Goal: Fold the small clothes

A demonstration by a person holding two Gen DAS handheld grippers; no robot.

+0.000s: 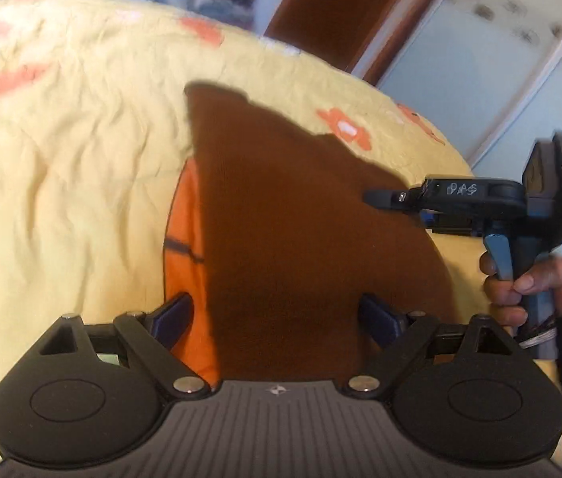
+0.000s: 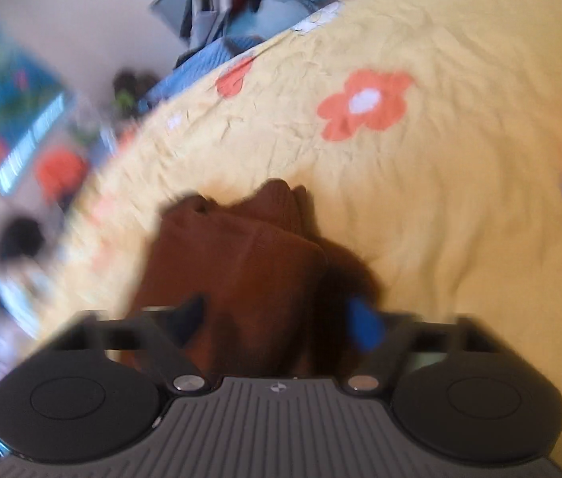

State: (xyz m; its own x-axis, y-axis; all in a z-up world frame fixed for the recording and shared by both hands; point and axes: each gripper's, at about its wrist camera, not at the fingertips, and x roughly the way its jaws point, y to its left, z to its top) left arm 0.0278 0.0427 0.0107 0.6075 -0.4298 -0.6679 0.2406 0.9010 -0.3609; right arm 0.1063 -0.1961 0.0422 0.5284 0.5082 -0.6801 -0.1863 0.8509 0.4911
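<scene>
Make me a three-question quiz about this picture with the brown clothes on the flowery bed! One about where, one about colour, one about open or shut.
1. Where does the brown garment lie?
A. On the yellow bedcover
B. On the floor
C. On a chair

2. What colour are the bedcover's flowers?
A. Purple
B. Orange
C. Black

3. How do the left gripper's fingers stand?
A. Pinched together
B. Wide apart
C. Clamped on a toy

Answers: 1 A, the bedcover surrounds it; 2 B, orange petals, white centres; 3 B, the fingers stand far apart over the cloth.
</scene>
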